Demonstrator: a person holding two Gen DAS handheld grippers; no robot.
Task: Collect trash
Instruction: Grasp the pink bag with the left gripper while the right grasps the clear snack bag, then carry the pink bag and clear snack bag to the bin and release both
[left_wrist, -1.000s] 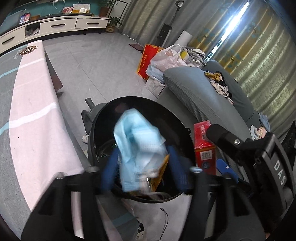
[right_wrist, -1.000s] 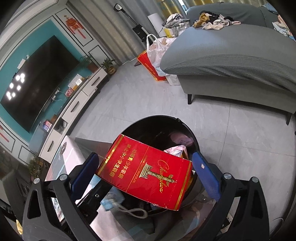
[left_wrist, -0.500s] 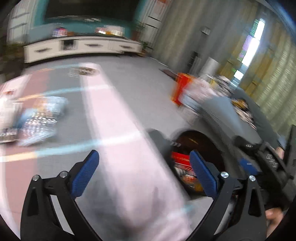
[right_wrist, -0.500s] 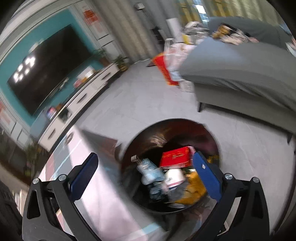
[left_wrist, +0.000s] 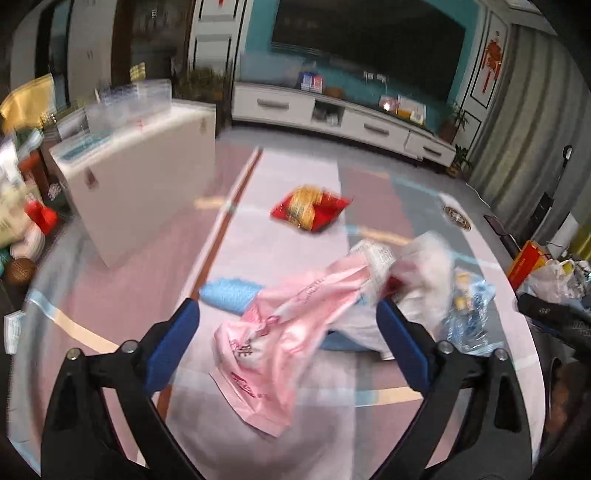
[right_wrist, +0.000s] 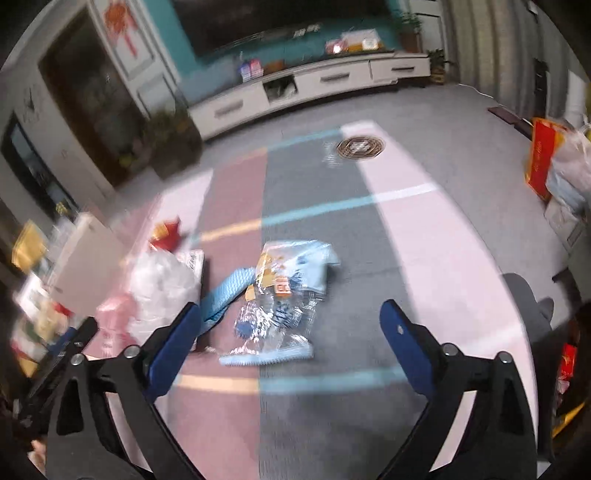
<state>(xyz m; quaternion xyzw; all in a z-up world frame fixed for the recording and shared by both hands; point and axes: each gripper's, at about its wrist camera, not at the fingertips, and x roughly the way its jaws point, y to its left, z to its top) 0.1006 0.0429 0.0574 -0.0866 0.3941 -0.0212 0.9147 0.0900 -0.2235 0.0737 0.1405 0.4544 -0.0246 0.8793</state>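
The crumpled pink plastic bag (left_wrist: 291, 332) lies between the wide-open, empty left gripper's (left_wrist: 288, 332) fingers (right gripper (right_wrist: 291, 332) likewise empty).

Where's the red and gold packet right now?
In the left wrist view the red and gold packet lies alone on the pale stripe of the tablecloth, beyond the pink bag, up-centre. In the right view it is a blur at far left.
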